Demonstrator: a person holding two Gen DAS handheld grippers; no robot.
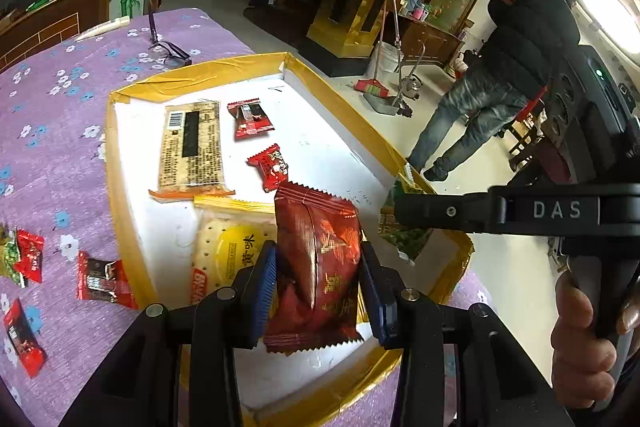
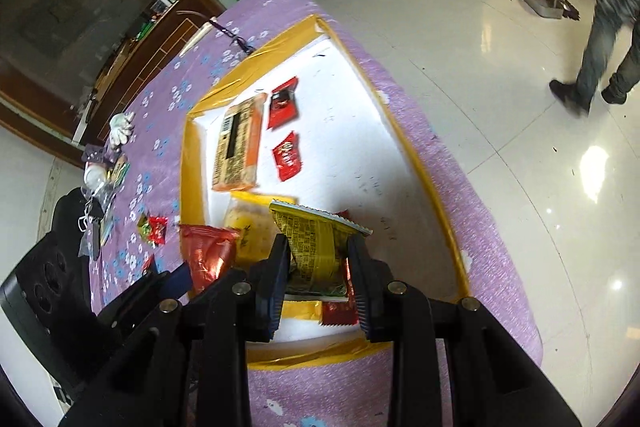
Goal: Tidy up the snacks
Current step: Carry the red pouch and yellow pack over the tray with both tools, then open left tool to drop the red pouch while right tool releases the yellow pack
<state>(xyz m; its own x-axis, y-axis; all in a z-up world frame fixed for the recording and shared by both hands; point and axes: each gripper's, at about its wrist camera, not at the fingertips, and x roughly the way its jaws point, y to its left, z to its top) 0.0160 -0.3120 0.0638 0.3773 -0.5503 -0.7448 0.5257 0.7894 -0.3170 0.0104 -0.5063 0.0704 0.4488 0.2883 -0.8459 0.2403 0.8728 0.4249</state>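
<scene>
Snacks are sitting partly inside the gold-edged white tray [image 1: 132, 95] and partly on the purple flowered tablecloth [image 1: 60, 131] beside it, and two of them are being held in the air over the tray's near end. The dark red foil packet [image 1: 320, 267] is standing nearly upright between the blue ribbed pads [image 1: 266, 291] of the left gripper [image 1: 320, 297], which is squeezing it at its sides so that the wrapper is creasing; the gripper is tilting steeply downward toward the tray floor. The yellow-green printed packet [image 2: 316, 247] is being pinched the same way by the right gripper [image 2: 318, 281], its jaws closing on the packet's lower half while its crimped top edge is sticking up and forward; this gripper is also pointing steeply down over the tray. In the left wrist view the right tool is reaching in level from the right edge, its black finger crossing above the tray's near right corner, and a hand [image 1: 580, 343] is wrapping around its handle. Lying flat in the tray are a long tan cracker pack [image 1: 192, 147], two small red candies [image 1: 250, 119] [image 1: 270, 165] beside it, and a yellow biscuit pack [image 1: 232, 247] just under the held red packet. On the cloth left of the tray more small red wrapped candies [image 1: 104, 281] are lying loose. A pair of glasses [image 1: 168, 53] is resting beyond the tray's far edge, and a person in a dark jacket [image 1: 532, 23] is standing on the tiled floor.
</scene>
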